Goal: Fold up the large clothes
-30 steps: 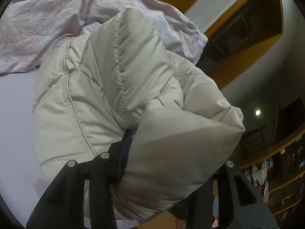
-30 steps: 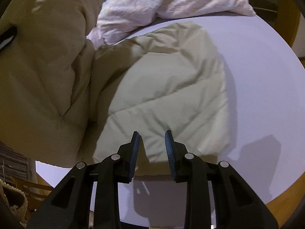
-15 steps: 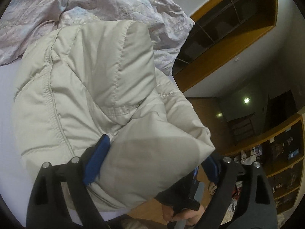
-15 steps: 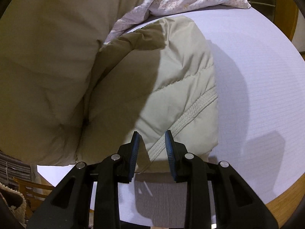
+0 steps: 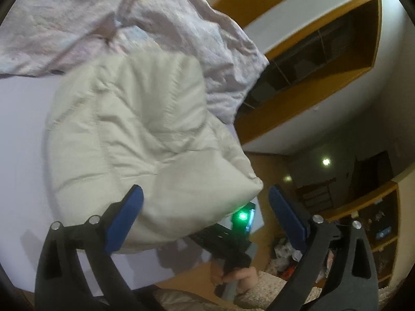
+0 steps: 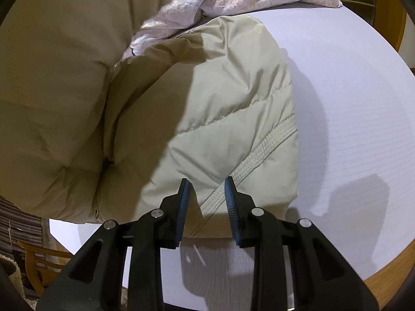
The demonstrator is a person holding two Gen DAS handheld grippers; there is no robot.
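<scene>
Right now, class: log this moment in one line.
left gripper: opening, clear of cream quilted puffer jacket | right gripper: narrow gap over jacket hem | white table

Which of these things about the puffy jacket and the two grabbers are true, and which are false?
1. The cream puffer jacket lies on a white table. True.
2. The left gripper squeezes the jacket tightly. False: its jaws are opening, and the blue pads don't press it.
3. A pinkish crumpled cloth lies behind the jacket. True.
4. The right gripper holds a cup. False: only the jacket's edge sits between its jaws.
</scene>
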